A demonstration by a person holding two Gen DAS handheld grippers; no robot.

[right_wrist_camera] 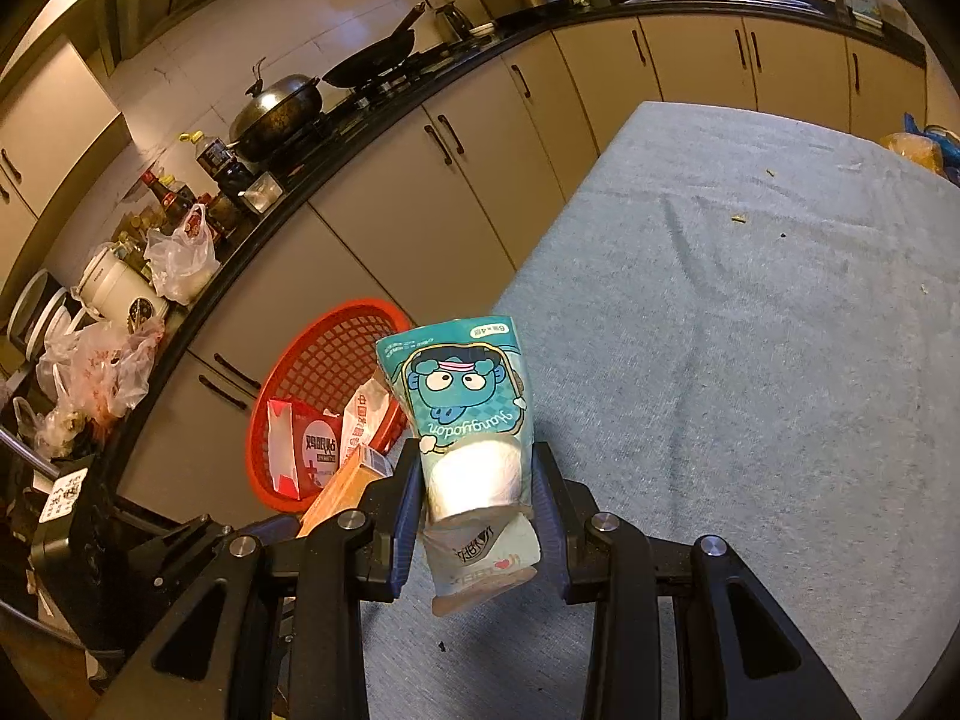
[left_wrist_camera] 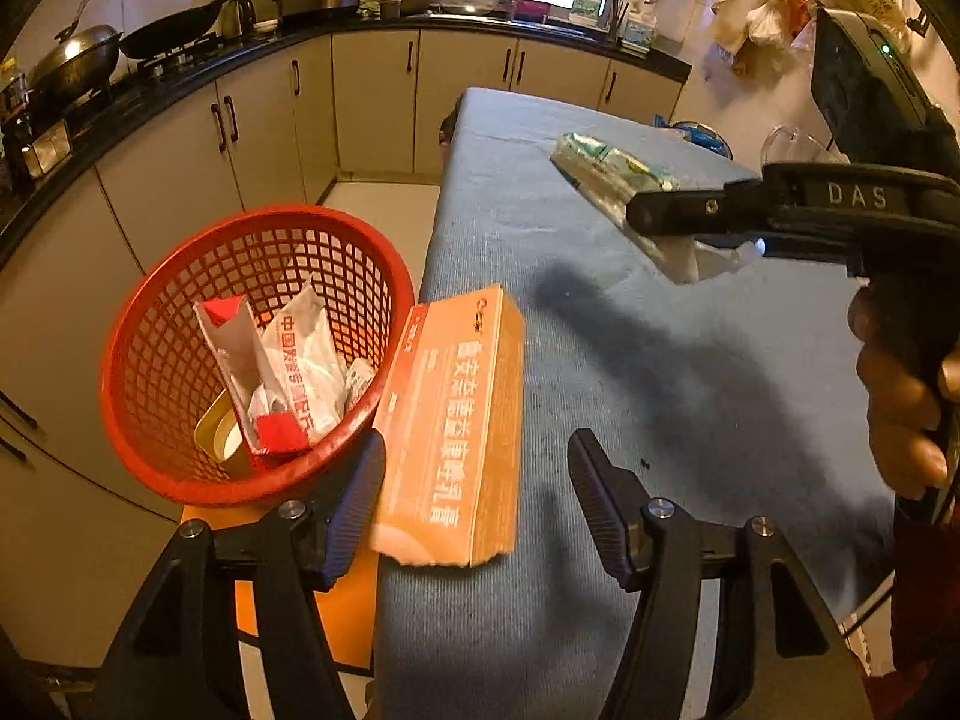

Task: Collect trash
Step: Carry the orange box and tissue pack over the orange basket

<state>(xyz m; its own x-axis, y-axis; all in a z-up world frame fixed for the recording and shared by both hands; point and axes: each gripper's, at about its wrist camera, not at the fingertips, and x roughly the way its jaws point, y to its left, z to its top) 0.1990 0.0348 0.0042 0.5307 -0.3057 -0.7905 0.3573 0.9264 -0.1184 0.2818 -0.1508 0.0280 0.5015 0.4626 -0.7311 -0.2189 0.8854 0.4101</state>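
Left wrist view is showing us our left gripper (left_wrist_camera: 477, 498) with its jaws spread, straddling the near end of an orange carton (left_wrist_camera: 453, 426) that is lying on the blue cloth of the table (left_wrist_camera: 690, 360), right at the table's left edge; no pad is pressing on it yet. We are judging that we are lining up to pick this box, so the next move is calling for lowering a little further, centring the carton between the pads and closing on its long sides before swinging left. Just beside the carton, touching or nearly touching it, the red basket (left_wrist_camera: 150, 312) is sitting on an orange stool, and it is already holding a torn white and red packet, a white printed pouch, some smaller wrappers and a yellowish piece low at its near wall. Our right gripper (right_wrist_camera: 477, 498) is pinching a teal tissue wrapper (right_wrist_camera: 462, 396) with a cartoon face, a white roll showing through it, and holding it in the air above the table, well short of the basket. We are expecting that wrapper to be dropped into the basket too; the basket's slanted rim is leaving little room beside the carton.
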